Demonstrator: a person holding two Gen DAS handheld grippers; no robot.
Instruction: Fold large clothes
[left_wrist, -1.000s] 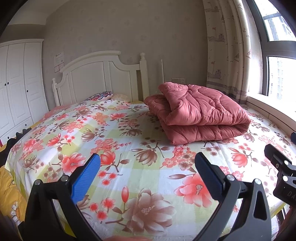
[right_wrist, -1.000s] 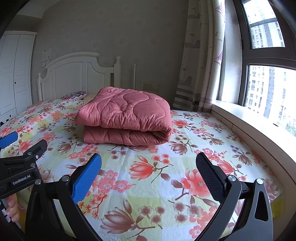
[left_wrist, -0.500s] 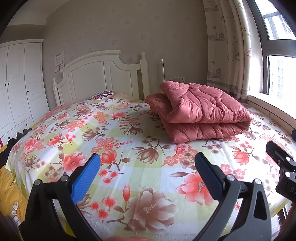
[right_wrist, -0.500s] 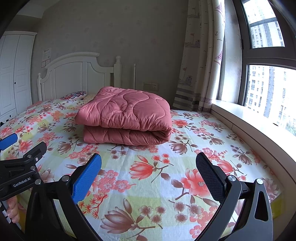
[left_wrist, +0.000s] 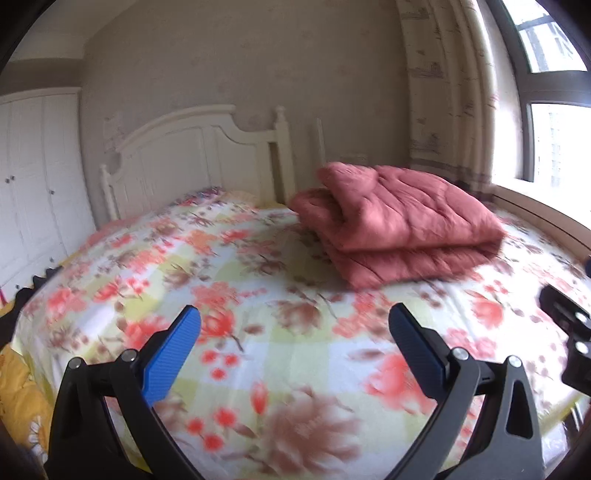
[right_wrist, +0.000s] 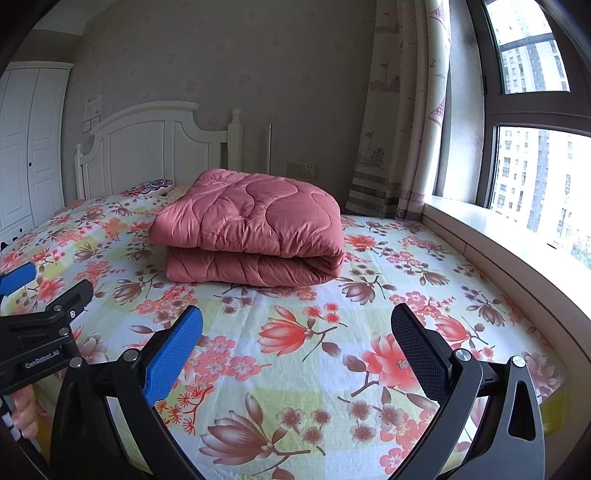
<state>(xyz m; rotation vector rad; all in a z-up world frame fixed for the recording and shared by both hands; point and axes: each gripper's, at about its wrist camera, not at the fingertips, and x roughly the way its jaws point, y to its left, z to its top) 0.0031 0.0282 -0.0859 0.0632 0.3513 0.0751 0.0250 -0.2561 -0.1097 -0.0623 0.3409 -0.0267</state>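
- The pink quilt (right_wrist: 251, 229) lies on the bed (right_wrist: 295, 369), already folded into a thick bundle of layers, toward the headboard (right_wrist: 147, 147) and on the window side. In the left wrist view it (left_wrist: 399, 221) is to the right of centre, and that picture is blurred.
- The left gripper (left_wrist: 293, 350) is opened wide and holds nothing; it hangs over the flowered sheet near the foot of the bed, well apart from the quilt.
- The right gripper (right_wrist: 297, 350) is also opened wide and empty, over the same near part of the bed. The left gripper (right_wrist: 40, 317) shows at the left edge of the right wrist view, just beside it, with part of a hand (right_wrist: 24, 410) under it.
- Step in hand, as I judge: either the fold is finished, or the approach for one more fold is only starting (no cloth is gripped).
- If another fold is wanted, both grippers must travel forward to the quilt, each take one end of the same edge, and close on all layers together, because a thick padded bundle will slip or open if only the top layer is caught.
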